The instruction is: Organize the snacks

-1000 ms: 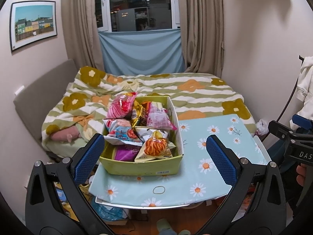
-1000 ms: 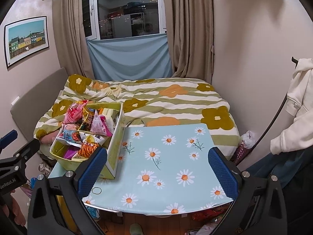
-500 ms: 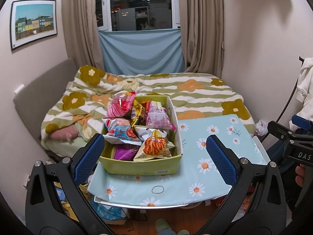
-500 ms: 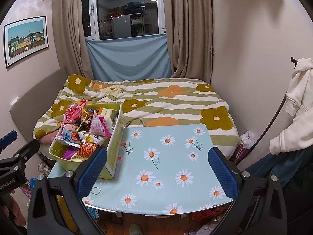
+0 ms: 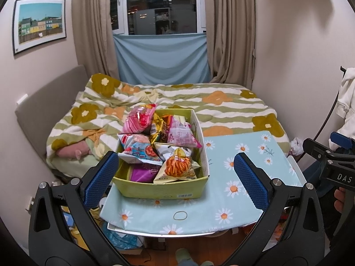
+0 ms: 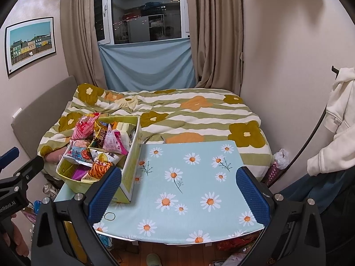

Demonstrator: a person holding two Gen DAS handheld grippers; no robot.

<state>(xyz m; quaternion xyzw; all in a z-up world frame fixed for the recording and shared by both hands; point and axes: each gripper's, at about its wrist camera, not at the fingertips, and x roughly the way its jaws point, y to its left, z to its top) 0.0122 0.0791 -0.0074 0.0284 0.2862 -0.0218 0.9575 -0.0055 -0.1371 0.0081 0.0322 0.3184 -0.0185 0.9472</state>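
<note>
— Changed since a second ago?
— Hardly. Left gripper (image 5: 176,176) a touch closer to the box (image 5: 164,189), framing it a little larger; right gripper (image 6: 179,190) nearly where it was. Both spread wide, blue pads (image 5: 99,179) gripping nothing.
— And the snacks?
— All piled in the yellow-green box at the left part of the table (image 6: 199,199), on the daisy cloth. Pink bag (image 5: 138,119) on top at the back, orange-sticks bag (image 5: 178,166) at the front, purple packet (image 5: 144,173) low beneath it, blue-and-red bag (image 5: 138,148) hanging over the left wall.
— Around it?
— Rubber band (image 5: 180,215) lying on the cloth just in front of the box. Right half of the cloth bare. Beyond the table, a bed with a flowered striped blanket (image 6: 199,115), curtains (image 6: 218,33), a dark window, a framed picture (image 5: 40,24) on the left wall, a white hoodie (image 6: 339,119) hanging at the right.
— In the way?
— Nothing between the left fingers and the box. From the right wrist, left pad (image 6: 104,192) overlapping the box's near corner.
</note>
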